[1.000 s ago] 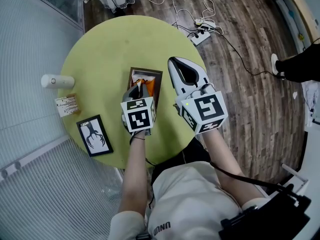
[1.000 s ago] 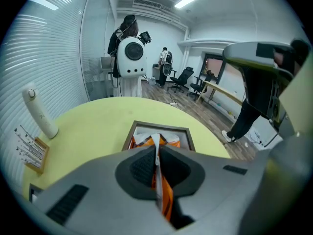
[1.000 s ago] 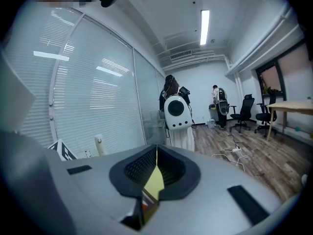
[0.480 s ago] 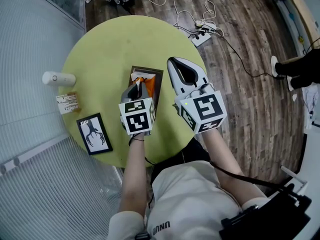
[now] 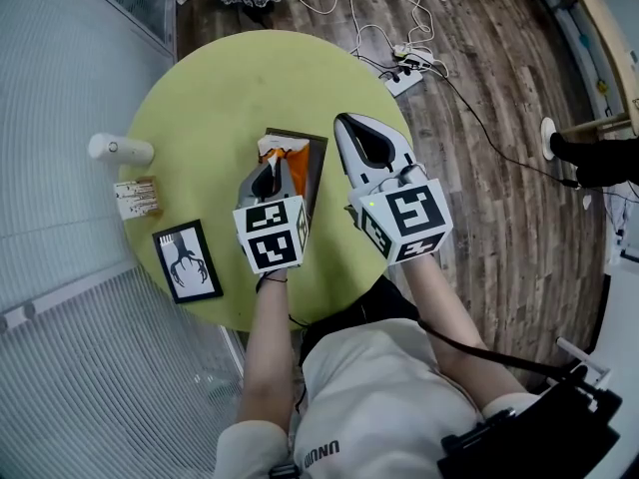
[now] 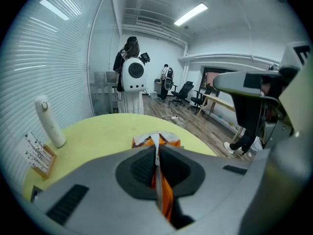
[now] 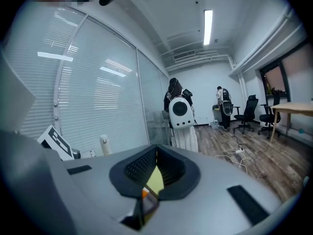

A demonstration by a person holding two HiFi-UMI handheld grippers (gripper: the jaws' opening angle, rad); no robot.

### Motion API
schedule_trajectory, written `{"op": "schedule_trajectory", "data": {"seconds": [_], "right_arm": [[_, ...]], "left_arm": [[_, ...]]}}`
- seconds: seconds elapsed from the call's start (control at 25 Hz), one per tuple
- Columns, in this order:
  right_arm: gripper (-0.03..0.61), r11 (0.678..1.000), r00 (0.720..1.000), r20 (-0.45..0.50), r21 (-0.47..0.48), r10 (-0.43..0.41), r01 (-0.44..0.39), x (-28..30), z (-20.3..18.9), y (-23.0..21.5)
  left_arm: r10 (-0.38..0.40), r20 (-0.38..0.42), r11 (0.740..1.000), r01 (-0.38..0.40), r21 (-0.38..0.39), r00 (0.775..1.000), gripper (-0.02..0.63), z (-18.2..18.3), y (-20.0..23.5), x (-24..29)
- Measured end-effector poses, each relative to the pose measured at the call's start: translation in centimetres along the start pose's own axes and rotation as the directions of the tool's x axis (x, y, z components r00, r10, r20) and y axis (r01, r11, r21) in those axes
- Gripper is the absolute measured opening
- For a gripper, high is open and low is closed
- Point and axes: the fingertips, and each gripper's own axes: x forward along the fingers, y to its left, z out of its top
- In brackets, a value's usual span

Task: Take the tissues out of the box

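Now, from the head view, we see the left gripper point(image 5: 278, 166) drawn back a little toward us over the last second. A white tissue point(image 5: 273, 146) has come up at the far end of the box point(image 5: 312, 163), so we judge the pull is working. The box lies mid-table, well in from the rim of the table point(image 5: 200, 88), with bare top beyond it. A framed picture point(image 5: 188, 262) sits off to the left.

Through the left gripper view, our jaws are clamped flat on that thin white sheet, with the orange box beneath.

Through the right gripper view, the right gripper point(image 7: 156, 148) is closed on nothing, hovering near the table's right edge.
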Motion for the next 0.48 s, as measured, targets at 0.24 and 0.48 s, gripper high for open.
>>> {"op": "schedule_trajectory", "data": {"seconds": [0.24, 0.48], "right_arm": [[0.02, 1.0, 1.0, 0.008, -0.006, 0.013, -0.013, -0.1, 0.2, 0.5], [0.02, 1.0, 1.0, 0.006, -0.024, 0.018, -0.018, -0.2, 0.3, 0.9]], "left_arm": [[0.014, 0.057, 1.0, -0.014, -0.011, 0.998, 0.015, 1.0, 0.3, -1.0], [0.023, 0.117, 1.0, -0.022, -0.007, 0.993, 0.015, 2.2, 0.5, -2.2]]}}
